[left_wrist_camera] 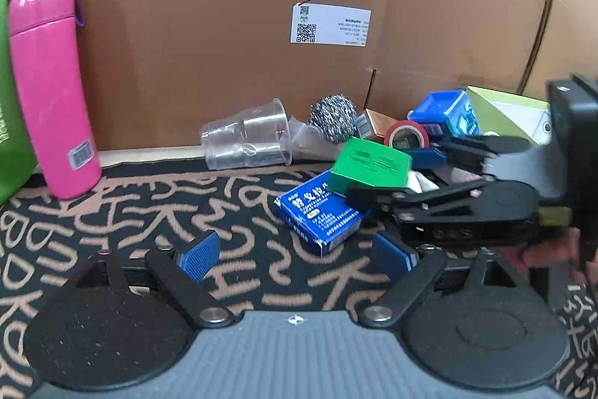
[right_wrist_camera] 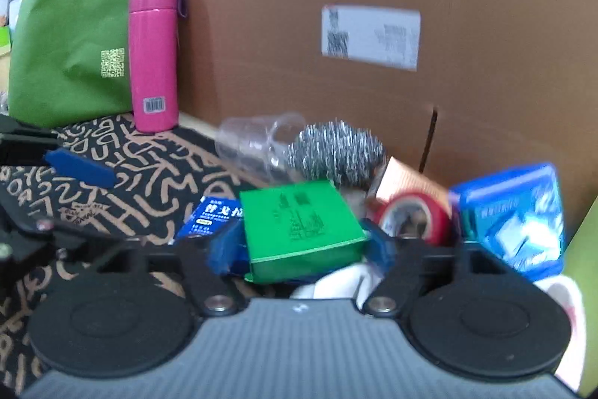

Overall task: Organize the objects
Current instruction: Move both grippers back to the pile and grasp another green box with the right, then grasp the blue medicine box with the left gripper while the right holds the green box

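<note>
Right gripper (right_wrist_camera: 304,251) fingers apart; left gripper (left_wrist_camera: 297,255) wide.

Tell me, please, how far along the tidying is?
Done: little shows; only the pink bottle stands upright apart. In hand: the right tool straddles the green box; whether it grips is unclear. Left: blue box, cup, scourer, red tape remain piled.
</note>
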`<state>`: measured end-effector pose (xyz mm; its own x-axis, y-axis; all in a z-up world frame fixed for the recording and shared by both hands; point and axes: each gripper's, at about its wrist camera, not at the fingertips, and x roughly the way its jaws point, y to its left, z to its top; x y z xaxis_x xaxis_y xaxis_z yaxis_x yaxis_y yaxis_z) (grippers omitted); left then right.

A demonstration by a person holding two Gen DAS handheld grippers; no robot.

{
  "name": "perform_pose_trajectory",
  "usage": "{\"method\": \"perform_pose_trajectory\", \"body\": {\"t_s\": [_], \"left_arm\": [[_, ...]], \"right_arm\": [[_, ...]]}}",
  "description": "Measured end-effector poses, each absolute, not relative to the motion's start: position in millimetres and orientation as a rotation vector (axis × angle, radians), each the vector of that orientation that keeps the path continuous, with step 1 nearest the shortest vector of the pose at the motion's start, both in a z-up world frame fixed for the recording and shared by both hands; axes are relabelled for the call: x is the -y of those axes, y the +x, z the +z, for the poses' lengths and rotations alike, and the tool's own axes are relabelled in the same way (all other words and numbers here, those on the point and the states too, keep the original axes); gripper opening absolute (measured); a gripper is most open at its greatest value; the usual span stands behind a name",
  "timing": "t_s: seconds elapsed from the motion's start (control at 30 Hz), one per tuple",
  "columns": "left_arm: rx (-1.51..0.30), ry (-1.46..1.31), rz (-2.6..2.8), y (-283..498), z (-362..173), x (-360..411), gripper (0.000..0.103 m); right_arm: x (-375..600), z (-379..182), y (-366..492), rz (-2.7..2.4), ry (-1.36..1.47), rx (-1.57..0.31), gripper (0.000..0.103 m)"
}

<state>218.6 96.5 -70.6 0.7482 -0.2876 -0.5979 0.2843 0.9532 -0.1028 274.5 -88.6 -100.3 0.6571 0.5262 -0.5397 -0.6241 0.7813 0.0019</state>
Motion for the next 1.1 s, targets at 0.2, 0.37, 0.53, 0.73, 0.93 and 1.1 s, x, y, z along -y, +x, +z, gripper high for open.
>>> {"method": "perform_pose_trajectory", "body": {"t_s": [0.2,0.37,0.53,0.73,0.93,1.1], "left_arm": [[-0.683,0.013,-0.415,257,-78,-74,0.092],[-0.74,0.103,-0.416,283,-94,-48,0.092],[-0.727,0.165,-0.372,280,-95,-35,0.086],[-0.749,0.133,-0.329,229,-89,-40,0.067],[-0.761,0.089,-0.327,154,-86,-46,0.063],[-0.763,0.06,-0.349,116,-84,-38,0.065]], "right_arm": [[127,-86,232,0.573,-0.15,-0.531,0.066],[172,-89,195,0.498,-0.04,-0.589,0.065],[192,-99,172,0.423,0.0,-0.667,0.063],[204,-101,140,0.387,0.023,-0.695,0.063],[210,-102,101,0.406,0.011,-0.725,0.063],[215,-98,71,0.437,-0.003,-0.731,0.064]]}}
